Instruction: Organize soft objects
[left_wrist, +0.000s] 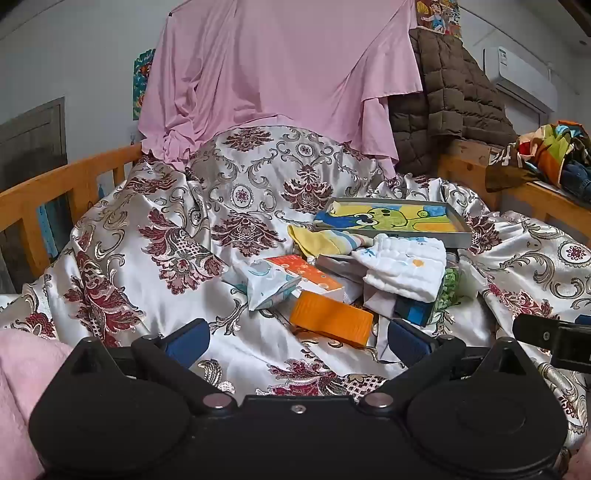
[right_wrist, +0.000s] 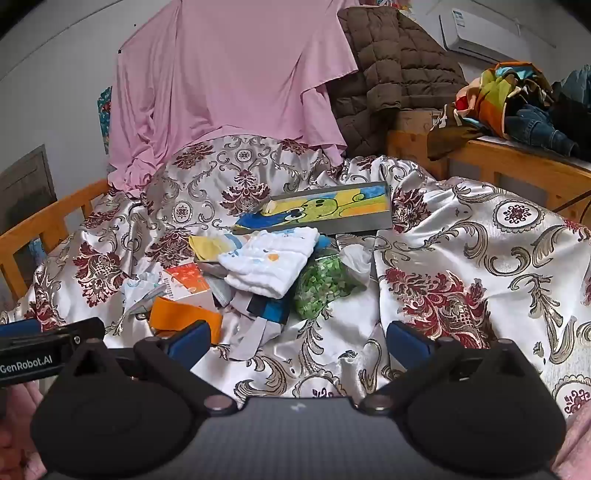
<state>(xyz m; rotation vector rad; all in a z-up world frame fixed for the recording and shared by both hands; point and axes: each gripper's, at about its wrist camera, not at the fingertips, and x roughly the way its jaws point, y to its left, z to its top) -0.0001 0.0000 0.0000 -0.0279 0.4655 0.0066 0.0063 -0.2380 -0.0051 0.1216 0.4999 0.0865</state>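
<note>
Satin bedspread (left_wrist: 155, 258) under heaped cloths (left_wrist: 402, 269) and boxes, both grippers' fingers (left_wrist: 186, 341) wide, empty.

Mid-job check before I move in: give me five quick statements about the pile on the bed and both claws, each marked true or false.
1. Both claws are open and hold nothing. True: left claw, right claw.
2. The white quilted cloth lies on top of the pile. True.
3. The bag of green bits sits left of the orange block. False: it sits to its right.
4. The picture tray is nearer the claws than the pile. False: it lies behind the pile.
5. A pink sheet hangs behind the patterned bedspread. True.
</note>
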